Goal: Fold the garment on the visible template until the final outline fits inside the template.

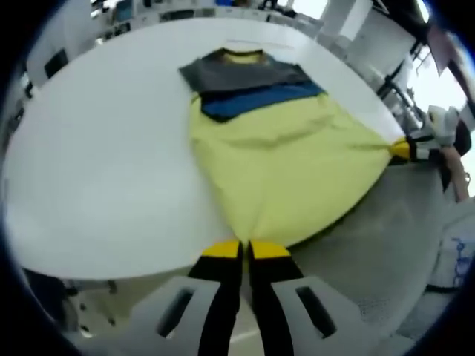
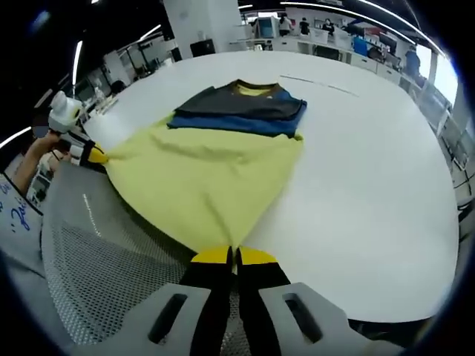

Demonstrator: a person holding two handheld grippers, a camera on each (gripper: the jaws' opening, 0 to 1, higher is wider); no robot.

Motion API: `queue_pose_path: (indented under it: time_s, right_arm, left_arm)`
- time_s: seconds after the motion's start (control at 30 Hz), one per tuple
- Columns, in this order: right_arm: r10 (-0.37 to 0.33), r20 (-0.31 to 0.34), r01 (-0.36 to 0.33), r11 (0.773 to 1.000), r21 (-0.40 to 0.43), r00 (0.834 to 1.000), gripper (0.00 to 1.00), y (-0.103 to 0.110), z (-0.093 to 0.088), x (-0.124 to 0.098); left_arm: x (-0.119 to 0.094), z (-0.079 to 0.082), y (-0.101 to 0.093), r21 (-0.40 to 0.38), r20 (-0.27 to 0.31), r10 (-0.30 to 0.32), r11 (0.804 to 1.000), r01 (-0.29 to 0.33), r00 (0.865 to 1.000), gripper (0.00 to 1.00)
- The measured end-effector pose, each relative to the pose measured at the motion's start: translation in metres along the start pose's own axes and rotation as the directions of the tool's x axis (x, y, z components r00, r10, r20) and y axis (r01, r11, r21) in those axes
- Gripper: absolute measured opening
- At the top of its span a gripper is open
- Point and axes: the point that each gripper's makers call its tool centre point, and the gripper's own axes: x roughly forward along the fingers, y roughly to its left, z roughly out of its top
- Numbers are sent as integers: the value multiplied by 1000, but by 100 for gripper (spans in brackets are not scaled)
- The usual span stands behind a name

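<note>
**A:** So where's the shirt (image 1: 274, 141) at right now? In the left gripper view it's spread over the white desk (image 1: 111, 163), collar end in the upper middle of the frame, yellow hem pulled off the near edge toward the bottom.

**B:** Yep. The left claw (image 1: 245, 248) is clamped down on one hem corner at bottom center, jaws pressed together with cloth pinched between. In the right gripper view the right claw (image 2: 234, 256) is closed on the other hem corner, also bottom center. Each one can be spotted from the other's camera too, off at the side edge with a hand behind it.

**A:** Pose?

**B:** Both are held low and out past the desk edge, pointed toward the collar, hem stretched taut between them over some mesh surface (image 2: 96, 274).

**A:** What could go sideways?

**B:** Probably uneven tension. If one corner gets carried further than the other, the fold will likely land crooked. If it's pulled too hard, the whole shirt could be dragged off the desk. A thin pinch could slip as well. A faint line (image 2: 319, 85) can be made out beyond the collar, maybe the template, can't be told for sure.
</note>
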Motion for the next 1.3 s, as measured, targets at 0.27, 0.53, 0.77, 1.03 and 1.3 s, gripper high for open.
queue_pose_path:
  time_s: [0.27, 0.53, 0.77, 1.03, 1.3]
  right_arm:
    - [8, 71, -9, 1000, 18, 997, 2, 6, 9, -16]
    - [5, 115, -7, 1000, 17, 993, 2, 8, 14, -31]
    - [17, 179, -21, 1000, 22, 984, 2, 17, 26, -48]
    - [28, 251, -36, 999, 27, 968, 2, 22, 35, -70]
    - [52, 286, -62, 998, 23, 957, 2, 30, 34, -88]
  left_arm:
    - [-10, 4, -7, -8, 52, -24, 1000, 24, 998, 0]
    - [-26, 6, -11, -1, 101, -21, 1000, 21, 995, 0]
    - [-45, 11, -12, 15, 141, -13, 1000, 11, 990, 0]
    - [-65, 16, -20, 42, 174, -11, 999, 4, 985, 0]
    - [-84, 6, -31, 62, 155, -7, 998, -3, 988, 0]
